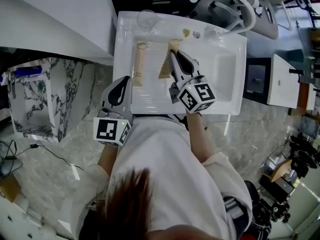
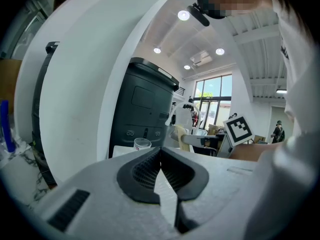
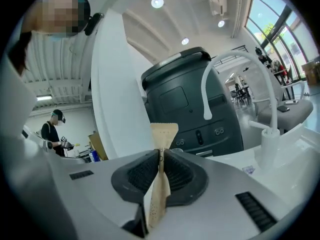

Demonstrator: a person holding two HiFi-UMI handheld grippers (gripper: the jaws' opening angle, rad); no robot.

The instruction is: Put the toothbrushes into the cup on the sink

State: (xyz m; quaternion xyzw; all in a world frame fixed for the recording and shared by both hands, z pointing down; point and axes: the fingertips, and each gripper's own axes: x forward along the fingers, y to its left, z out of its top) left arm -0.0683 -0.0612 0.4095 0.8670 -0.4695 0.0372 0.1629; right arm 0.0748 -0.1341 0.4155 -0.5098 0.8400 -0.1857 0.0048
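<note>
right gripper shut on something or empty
Shut on a wrapped toothbrush: the right gripper pinches its tan paper sleeve, whose end sticks out past the jaws.

We see a white sink point(image 1: 122, 59), a clear cup point(image 1: 146, 19), a tan paper toothbrush packet point(image 1: 138, 66) and a second packet point(image 3: 159, 199), tan with fine dots. The pale grey left gripper point(image 1: 126, 79) and right gripper point(image 1: 173, 53) have black ribbed pads and black-and-white square markers. The white marble panel point(image 1: 65, 99) is veined dark grey.
</note>
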